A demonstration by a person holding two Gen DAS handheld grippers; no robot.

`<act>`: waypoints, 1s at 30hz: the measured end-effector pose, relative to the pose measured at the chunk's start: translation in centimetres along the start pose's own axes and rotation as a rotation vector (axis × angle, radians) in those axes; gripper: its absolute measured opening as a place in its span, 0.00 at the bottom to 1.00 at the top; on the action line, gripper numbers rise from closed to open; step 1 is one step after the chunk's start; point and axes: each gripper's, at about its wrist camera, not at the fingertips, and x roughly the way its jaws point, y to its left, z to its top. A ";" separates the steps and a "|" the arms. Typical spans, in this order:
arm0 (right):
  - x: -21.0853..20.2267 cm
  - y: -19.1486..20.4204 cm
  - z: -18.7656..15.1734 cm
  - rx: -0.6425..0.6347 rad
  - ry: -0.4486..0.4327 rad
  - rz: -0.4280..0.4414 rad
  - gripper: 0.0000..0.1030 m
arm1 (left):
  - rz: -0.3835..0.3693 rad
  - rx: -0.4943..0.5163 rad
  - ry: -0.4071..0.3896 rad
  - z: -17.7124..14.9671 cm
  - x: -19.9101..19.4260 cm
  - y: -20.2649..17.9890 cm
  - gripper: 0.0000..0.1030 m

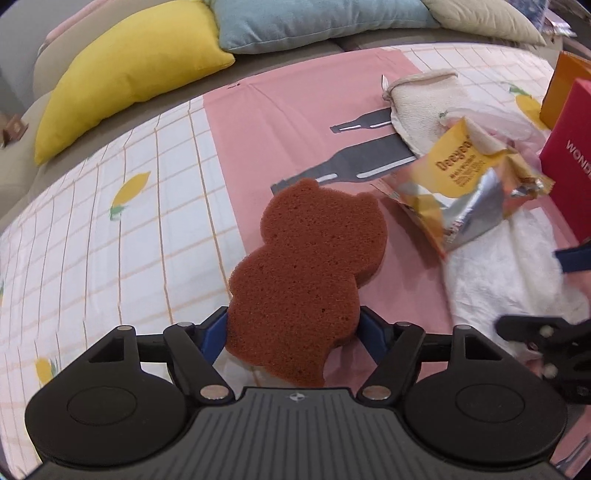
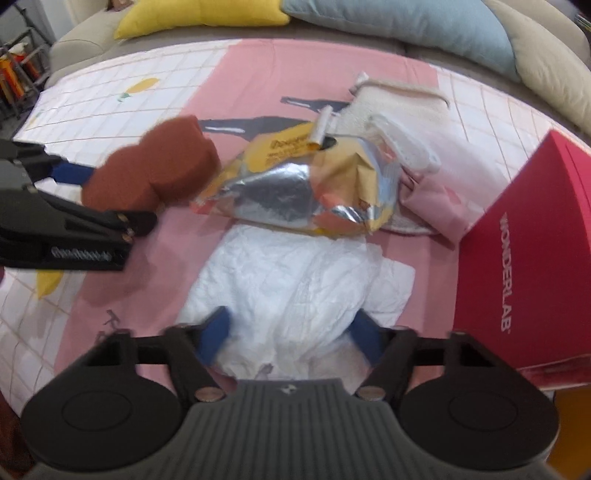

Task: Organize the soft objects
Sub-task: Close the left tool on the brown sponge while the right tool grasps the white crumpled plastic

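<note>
A brown bear-shaped sponge (image 1: 306, 269) sits between the blue pads of my left gripper (image 1: 293, 328), which press on its lower part from both sides. In the right wrist view the sponge (image 2: 155, 166) hangs above the bedspread and casts a shadow below it. My right gripper (image 2: 290, 332) has its blue pads against both sides of a white crumpled cloth (image 2: 295, 280), which bunches up between them. The cloth lies on the pink patch of the bedspread (image 1: 251, 122).
A yellow and silver snack bag (image 2: 306, 184) lies just beyond the cloth. Behind it are a cream scrub mitt (image 2: 388, 107) and a pink pouch (image 2: 436, 199). A red box (image 2: 524, 258) stands at the right. Yellow (image 1: 129, 74) and blue (image 1: 306, 22) pillows line the back.
</note>
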 end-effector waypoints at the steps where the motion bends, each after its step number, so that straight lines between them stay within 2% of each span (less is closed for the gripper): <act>1: -0.1 0.1 0.0 -0.014 -0.004 0.004 0.45 | -0.006 -0.025 -0.003 -0.2 -0.3 -0.1 0.81; 2: -0.2 0.2 0.0 -0.029 -0.007 0.016 0.42 | -0.014 -0.052 -0.004 -0.5 -0.7 -0.3 0.81; 4: -0.2 0.4 0.1 -0.045 -0.010 0.029 0.25 | -0.029 -0.097 -0.003 -0.9 -1.5 -0.6 0.80; 9: -0.4 0.1 0.5 -0.070 -0.009 0.070 0.14 | -0.023 -0.163 0.010 -2.0 -3.1 -1.7 0.80; 15: -3.1 -0.7 -0.5 -0.084 -0.027 0.118 0.13 | -0.045 -0.277 -0.002 -3.0 -5.9 -2.2 0.80; 24: -8.9 -2.0 -2.9 -0.081 -0.106 0.174 0.13 | -0.045 -0.316 -0.009 -3.4 -9.8 -4.6 0.80; 30: -12.8 -3.8 -3.6 -0.067 -0.187 0.187 0.14 | -0.058 -0.326 -0.058 -3.6 -12.6 -6.0 0.80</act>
